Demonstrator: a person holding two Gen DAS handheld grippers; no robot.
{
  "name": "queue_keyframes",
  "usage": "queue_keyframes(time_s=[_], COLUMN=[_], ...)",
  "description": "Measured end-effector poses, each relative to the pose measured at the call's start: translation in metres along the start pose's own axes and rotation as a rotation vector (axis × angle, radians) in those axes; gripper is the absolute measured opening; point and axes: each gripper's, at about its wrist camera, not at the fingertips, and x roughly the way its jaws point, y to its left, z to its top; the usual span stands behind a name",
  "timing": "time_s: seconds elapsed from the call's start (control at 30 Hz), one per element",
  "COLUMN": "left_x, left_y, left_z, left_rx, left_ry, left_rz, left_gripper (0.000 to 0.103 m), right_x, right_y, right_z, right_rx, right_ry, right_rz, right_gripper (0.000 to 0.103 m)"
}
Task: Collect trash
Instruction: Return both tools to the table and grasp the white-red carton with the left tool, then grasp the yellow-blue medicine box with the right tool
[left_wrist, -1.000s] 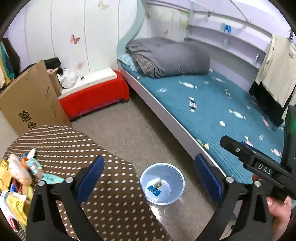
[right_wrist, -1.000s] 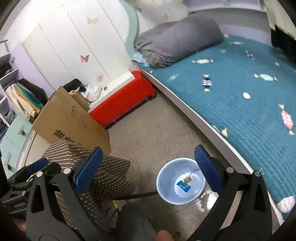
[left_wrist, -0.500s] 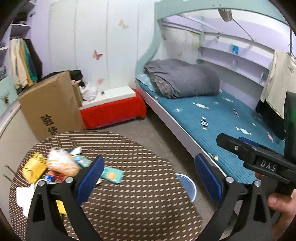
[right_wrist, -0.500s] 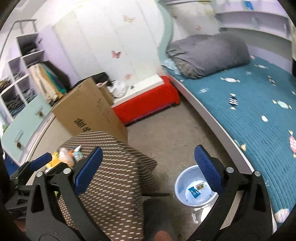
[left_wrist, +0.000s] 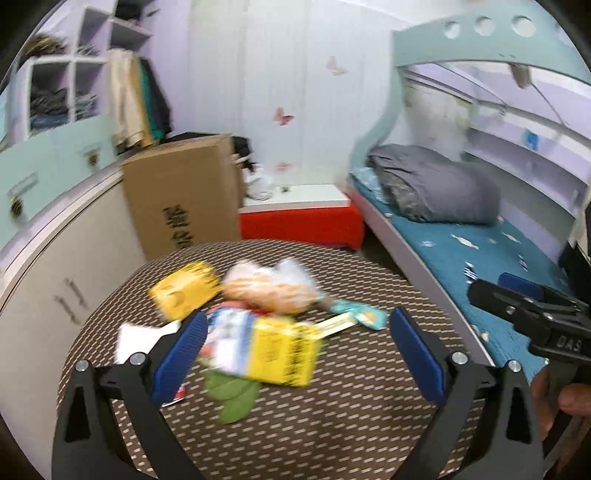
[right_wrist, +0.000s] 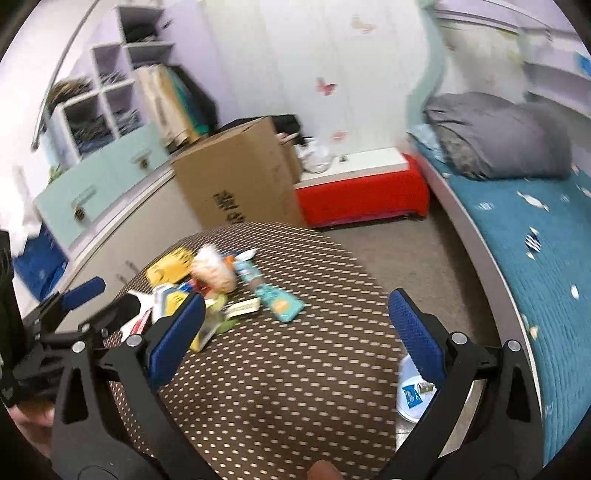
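Both grippers wide open, holding nothing: left gripper hovers over the blurred trash pile on the dotted table, yellow packet between its fingers; right gripper nearer, pile far-left of it; bin on floor right.

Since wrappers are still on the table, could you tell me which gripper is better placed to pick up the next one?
Probably the left gripper: open, its fingers frame the wrappers. The right gripper, also open, faces bare tablecloth, with the pile off to its left.
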Motion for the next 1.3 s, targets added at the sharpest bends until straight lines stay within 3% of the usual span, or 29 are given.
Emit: queue_keyframes(time_s=[0.3, 0.5, 0.63, 0.8, 0.83, 0.9, 0.93, 1.0, 1.07, 1.1, 1.17, 1.23, 1.3], left_x=[0.008, 0.038, 0.065, 0.096, 0.100, 0.104, 0.103, 0.101, 0.097, 0.094, 0.085, 0.076, 0.068], left_y=[0.082, 0.123, 0.144, 0.163, 0.163, 0.160, 0.160, 0.162, 0.165, 0.165, 0.165, 0.166, 0.165], left_z=[-0.030, -0.056, -0.065, -0.062, -0.061, -0.059, -0.059, -0.059, -0.061, -0.064, -0.070, -0.077, -0.083], left_rx=[-0.102, -0.147, -0.195, -0.251, -0.243, -0.195, -0.190, -0.194, -0.194, -0.191, -0.182, -0.180, -0.181], left_ry=[0.055, 0.157, 0.239, 0.305, 0.307, 0.305, 0.302, 0.303, 0.302, 0.299, 0.291, 0.281, 0.276], left_rz=[0.121, 0.205, 0.200, 0.134, 0.135, 0.150, 0.150, 0.130, 0.108, 0.098, 0.087, 0.079, 0.071], left_gripper=[0.096, 0.096, 0.096, 0.096, 0.094, 0.075, 0.070, 0.068, 0.068, 0.068, 0.068, 0.068, 0.068], right_x=[0.038, 0.062, 0.078, 0.109, 0.114, 0.127, 0.134, 0.150, 0.166, 0.169, 0.165, 0.154, 0.143], right_y=[0.055, 0.071, 0.080, 0.100, 0.105, 0.118, 0.122, 0.131, 0.137, 0.137, 0.137, 0.134, 0.132], right_z=[-0.009, -0.018, -0.024, -0.025, -0.024, -0.024, -0.026, -0.028, -0.032, -0.034, -0.034, -0.035, -0.038], right_rx=[-0.127, -0.194, -0.247, -0.353, -0.373, -0.433, -0.463, -0.525, -0.560, -0.558, -0.543, -0.515, -0.502], right_ry=[0.070, 0.132, 0.179, 0.265, 0.277, 0.302, 0.317, 0.347, 0.381, 0.392, 0.381, 0.369, 0.355], right_rz=[0.101, 0.151, 0.169, 0.207, 0.215, 0.233, 0.236, 0.225, 0.218, 0.220, 0.236, 0.259, 0.257], right_gripper=[0.097, 0.097, 0.097, 0.097, 0.097, 0.097, 0.097, 0.097, 0.089, 0.079, 0.073, 0.054, 0.049])
